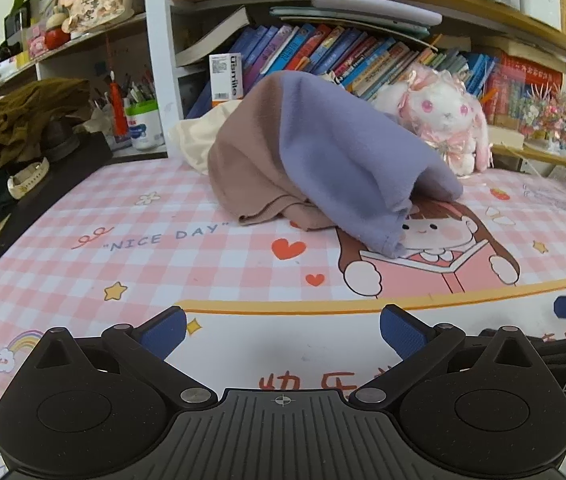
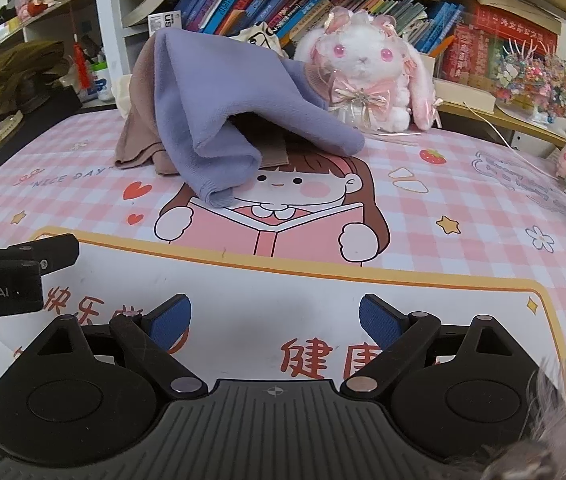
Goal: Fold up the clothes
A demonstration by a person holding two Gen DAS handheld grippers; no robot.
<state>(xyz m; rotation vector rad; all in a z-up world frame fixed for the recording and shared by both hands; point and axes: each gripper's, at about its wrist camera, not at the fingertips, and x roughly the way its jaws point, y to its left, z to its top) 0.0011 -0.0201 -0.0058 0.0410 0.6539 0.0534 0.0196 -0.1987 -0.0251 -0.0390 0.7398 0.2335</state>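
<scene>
- Clothes lie heaped at the far middle of the worktop (image 1: 83,264), which is covered by a pink checked mat printed with a cartoon girl reading a book.
- On top of the heap sits a lavender garment (image 1: 335,160), draped in a tent shape, with one end trailing down onto the cartoon girl's hair (image 2: 219,196).
- Under and left of it lies a tan garment (image 1: 243,168), its ribbed hem resting on the mat.
- Behind the tan one peeks a cream cloth (image 1: 199,136); whether it is clothing or a bag is hard to tell from here.
- Left claw (image 1: 282,334) hovers low over the white panel of the mat, released, its blue pads wide apart with nothing between them, well short of the heap.
- Right claw (image 2: 275,320) is likewise released and empty, over the same white panel, near the red printed characters.
- Each claw shows at the edge of the other's view, so they sit side by side.
- A white-and-pink plush rabbit (image 2: 367,68) sits just right of the heap, against a shelf of books (image 1: 343,56).
- An olive-brown cloth (image 1: 27,120) is bunched at the far left, off the mat.
</scene>
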